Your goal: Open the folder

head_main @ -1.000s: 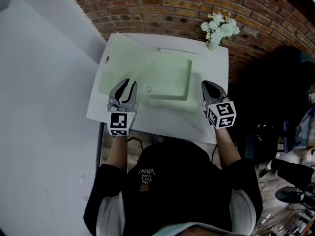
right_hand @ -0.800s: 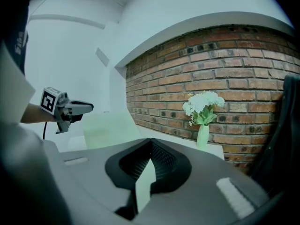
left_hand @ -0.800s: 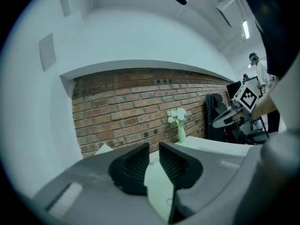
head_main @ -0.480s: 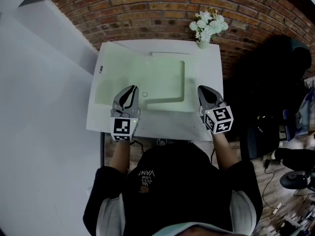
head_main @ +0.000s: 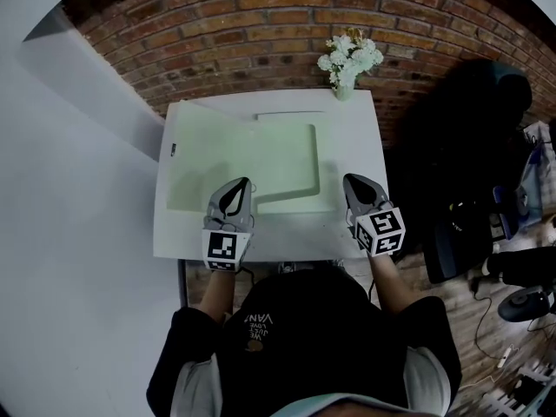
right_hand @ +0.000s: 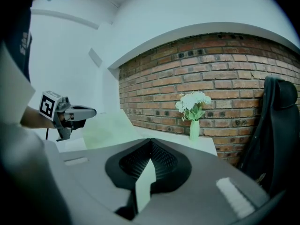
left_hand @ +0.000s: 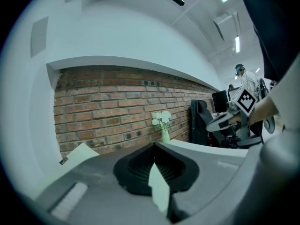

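1. Whereas its jaws stood apart a second ago, the left gripper [head_main: 241, 185] now has them clenched over the near edge of the folder [head_main: 278, 159]. A pale green strip shows between them; I cannot tell whether it is pinched or only seen through the gap.
2. The right gripper [head_main: 351, 182] has its jaws clenched, apparently empty, over bare desk [head_main: 356, 137] just right of the folder.
3. A grip seems made, so lifting the cover likely comes next.
4. The folder lies mid-desk, towards the left.
5. Count: two grippers, one folder, one desk, one vase of flowers [head_main: 347, 59] at the far edge, and one chair [right_hand: 276, 125] to the right.
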Demonstrator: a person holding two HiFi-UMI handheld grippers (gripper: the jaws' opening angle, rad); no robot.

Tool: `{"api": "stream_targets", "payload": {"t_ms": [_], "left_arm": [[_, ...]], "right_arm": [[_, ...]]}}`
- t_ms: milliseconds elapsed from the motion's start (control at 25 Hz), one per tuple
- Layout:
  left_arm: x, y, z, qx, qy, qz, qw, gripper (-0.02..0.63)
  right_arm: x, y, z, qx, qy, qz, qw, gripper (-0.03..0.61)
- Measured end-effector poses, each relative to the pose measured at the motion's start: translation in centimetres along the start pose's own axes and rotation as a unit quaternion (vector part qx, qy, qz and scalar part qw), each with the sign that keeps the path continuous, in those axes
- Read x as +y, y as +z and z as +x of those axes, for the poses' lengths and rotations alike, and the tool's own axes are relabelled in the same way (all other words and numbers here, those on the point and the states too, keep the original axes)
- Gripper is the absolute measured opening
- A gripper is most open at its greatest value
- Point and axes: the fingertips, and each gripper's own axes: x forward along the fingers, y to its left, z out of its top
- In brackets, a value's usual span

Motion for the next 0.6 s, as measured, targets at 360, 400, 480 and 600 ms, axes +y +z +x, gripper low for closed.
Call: {"api": "stream_targets", "payload": {"t_ms": [360, 400, 480, 600], "left_arm": [[-0.6, -1.2, -0.7, 0.002, -0.023, -0.013, 0.9996, 0.000], [-0.7, -1.2, -0.8, 0.002, -0.026, -0.014, 0.9996, 0.002], [-0.9, -1.4, -1.0, 0.001, -0.031, -0.016, 0.9994, 0.002], [-1.2, -1.4, -1.4, -0.001, -0.036, -0.026, 0.9990, 0.000]], "right_arm": [[1.8, -1.2, -0.7, 0.004, -0.012, 0.013, 1.000, -0.002], [2.0, -1.3, -0.8, 0.005, -0.013, 0.015, 1.000, -0.002], [2.5, -1.4, -0.8, 0.004, -0.016, 0.018, 1.000, -0.002], [3.0, -1.3, -0.9, 0.002, -0.022, 0.020, 1.000, -0.002]]}}
